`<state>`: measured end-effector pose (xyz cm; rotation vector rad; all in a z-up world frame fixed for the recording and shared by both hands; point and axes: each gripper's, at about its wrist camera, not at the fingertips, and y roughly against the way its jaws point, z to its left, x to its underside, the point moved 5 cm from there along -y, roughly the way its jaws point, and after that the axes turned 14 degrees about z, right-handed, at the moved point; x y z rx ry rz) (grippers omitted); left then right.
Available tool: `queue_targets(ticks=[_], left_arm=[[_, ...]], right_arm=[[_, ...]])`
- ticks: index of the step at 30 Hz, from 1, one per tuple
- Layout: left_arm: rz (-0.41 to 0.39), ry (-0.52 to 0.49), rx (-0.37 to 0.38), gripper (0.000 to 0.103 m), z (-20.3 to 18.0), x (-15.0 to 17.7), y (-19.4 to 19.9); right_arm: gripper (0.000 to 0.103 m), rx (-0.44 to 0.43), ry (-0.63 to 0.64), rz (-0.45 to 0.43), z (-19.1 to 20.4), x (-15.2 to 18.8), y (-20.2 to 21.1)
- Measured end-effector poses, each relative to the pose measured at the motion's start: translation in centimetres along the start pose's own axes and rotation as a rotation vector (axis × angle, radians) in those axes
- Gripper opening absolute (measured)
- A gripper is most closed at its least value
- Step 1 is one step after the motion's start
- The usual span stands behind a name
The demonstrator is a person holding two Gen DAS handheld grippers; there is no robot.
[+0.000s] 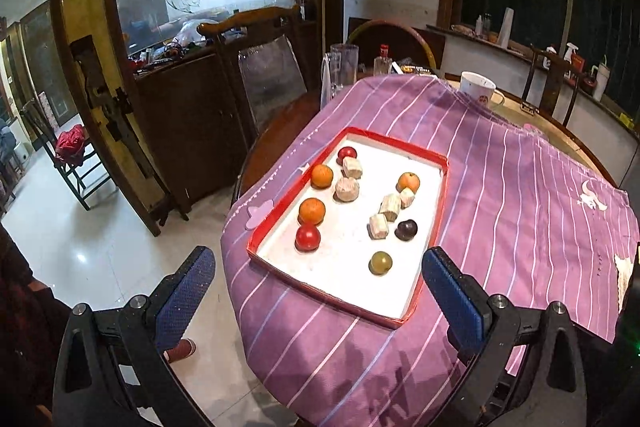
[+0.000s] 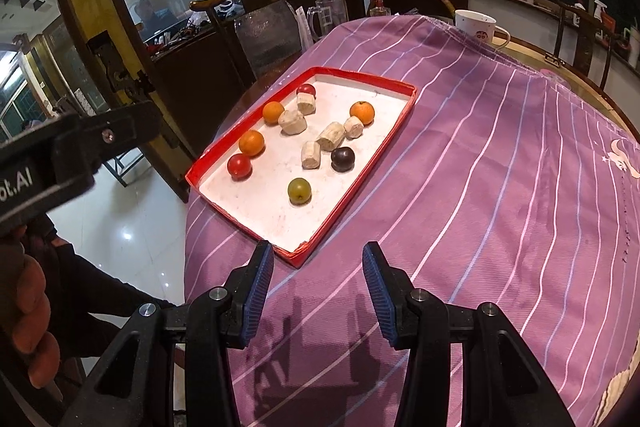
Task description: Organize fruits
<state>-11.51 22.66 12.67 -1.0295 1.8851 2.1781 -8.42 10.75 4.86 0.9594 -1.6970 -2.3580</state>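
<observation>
On the cloth: red tray (image 2: 404, 115) lies on a striped purple cloth (image 2: 480, 187), long axis running away from the grippers and leftward.
Fruit: all in the tray. Two oranges (image 2: 251, 143) and two red fruits (image 2: 239, 166) line the left rim; a third orange (image 2: 362, 113), a dark plum (image 2: 343, 159) and a green fruit (image 2: 299, 190) lie loose toward the right, among pale chunks (image 2: 311, 155).
Left gripper (image 1: 318, 291): spread wide, holding nothing, near end of tray dead ahead.
Right gripper (image 2: 318, 291): parted, holding nothing, tray's near corner just ahead and left.
Stage: cannot tell; a half-sorted tray fits sorting under way or a loose finished layout.
Key relation: green fruit lies nearest both grippers, along the left gripper's centre line.
</observation>
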Motion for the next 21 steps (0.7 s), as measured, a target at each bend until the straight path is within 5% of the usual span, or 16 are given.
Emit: queue_targets(ticks=[21], left_arm=[[0.181, -0.013, 0.032, 0.103, 0.2, 0.6, -5.3]], right_arm=[[0.051, -0.01, -0.031, 0.048, -0.1, -0.7, -2.3]])
